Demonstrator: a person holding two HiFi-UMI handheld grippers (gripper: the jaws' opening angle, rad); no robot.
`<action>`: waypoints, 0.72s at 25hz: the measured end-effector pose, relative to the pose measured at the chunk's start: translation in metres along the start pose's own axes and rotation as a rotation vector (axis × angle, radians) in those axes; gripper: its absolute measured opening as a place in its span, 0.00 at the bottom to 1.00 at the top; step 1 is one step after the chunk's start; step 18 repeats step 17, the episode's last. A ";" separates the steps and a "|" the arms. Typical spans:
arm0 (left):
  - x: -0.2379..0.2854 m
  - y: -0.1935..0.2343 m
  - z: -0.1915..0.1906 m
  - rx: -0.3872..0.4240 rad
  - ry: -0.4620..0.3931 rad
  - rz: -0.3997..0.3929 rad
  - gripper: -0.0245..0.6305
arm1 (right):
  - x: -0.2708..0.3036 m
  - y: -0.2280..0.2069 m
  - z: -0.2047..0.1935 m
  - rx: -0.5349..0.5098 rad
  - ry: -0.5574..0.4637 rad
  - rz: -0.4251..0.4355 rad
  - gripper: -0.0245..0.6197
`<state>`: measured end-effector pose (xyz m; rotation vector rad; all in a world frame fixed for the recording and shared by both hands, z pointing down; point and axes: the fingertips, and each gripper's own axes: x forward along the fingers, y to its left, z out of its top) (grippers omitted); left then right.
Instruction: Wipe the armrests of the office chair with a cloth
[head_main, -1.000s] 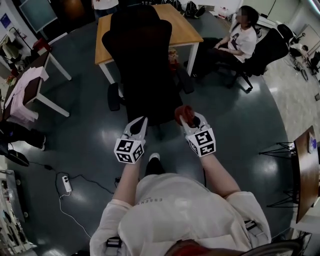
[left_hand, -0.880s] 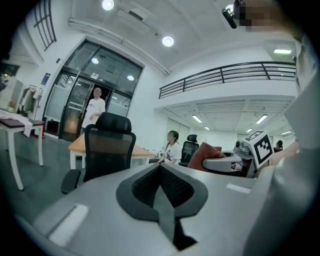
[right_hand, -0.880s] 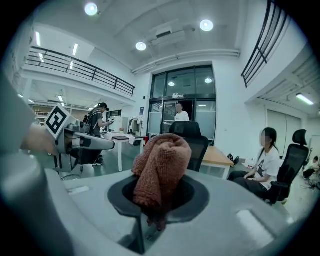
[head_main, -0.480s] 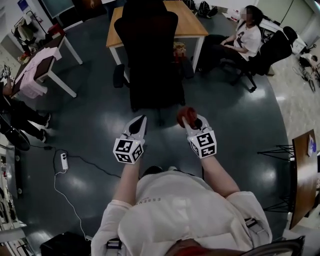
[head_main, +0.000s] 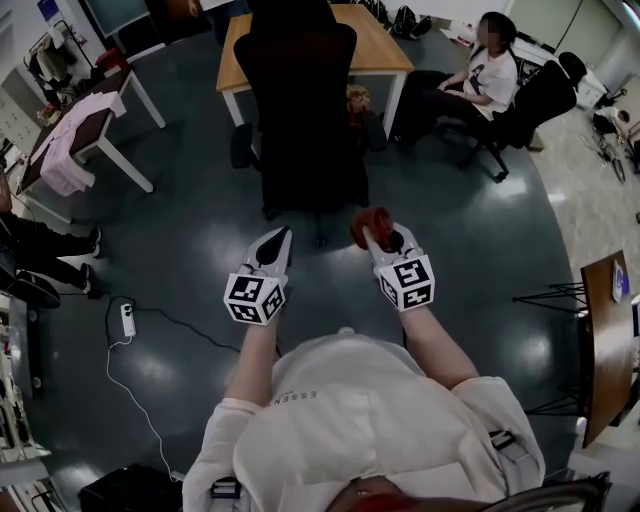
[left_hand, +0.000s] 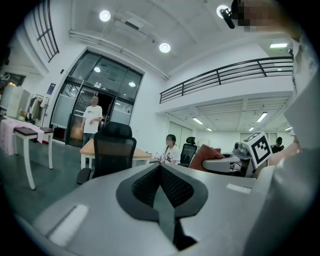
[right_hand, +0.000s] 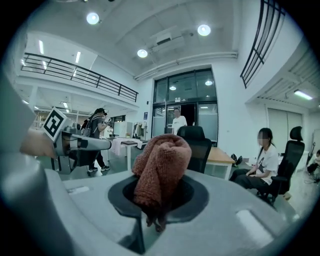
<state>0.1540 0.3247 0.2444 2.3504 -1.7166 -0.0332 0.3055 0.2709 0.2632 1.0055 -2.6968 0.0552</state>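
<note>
The right gripper (head_main: 377, 240) clamps the cloth (right_hand: 162, 165) in its fingers; the left gripper (head_main: 277, 240) holds its fingers together, empty. Best to approach the office chair (head_main: 300, 120) cloth-first, toward an armrest (head_main: 241, 148).

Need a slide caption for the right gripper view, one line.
Right gripper shut on a bunched reddish-brown cloth, with the black office chair standing ahead, not yet reached.

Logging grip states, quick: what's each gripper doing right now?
Left gripper: closed, empty.
Right gripper: closed on the cloth.
</note>
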 end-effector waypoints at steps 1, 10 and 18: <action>-0.002 0.000 0.002 0.001 -0.003 -0.004 0.06 | -0.001 0.003 0.004 0.000 -0.007 -0.002 0.12; -0.013 -0.001 0.005 -0.001 -0.021 -0.033 0.06 | -0.004 0.011 0.003 -0.011 0.011 -0.027 0.12; -0.015 0.006 0.004 0.014 -0.023 -0.026 0.06 | 0.004 0.017 -0.003 -0.016 0.021 -0.022 0.12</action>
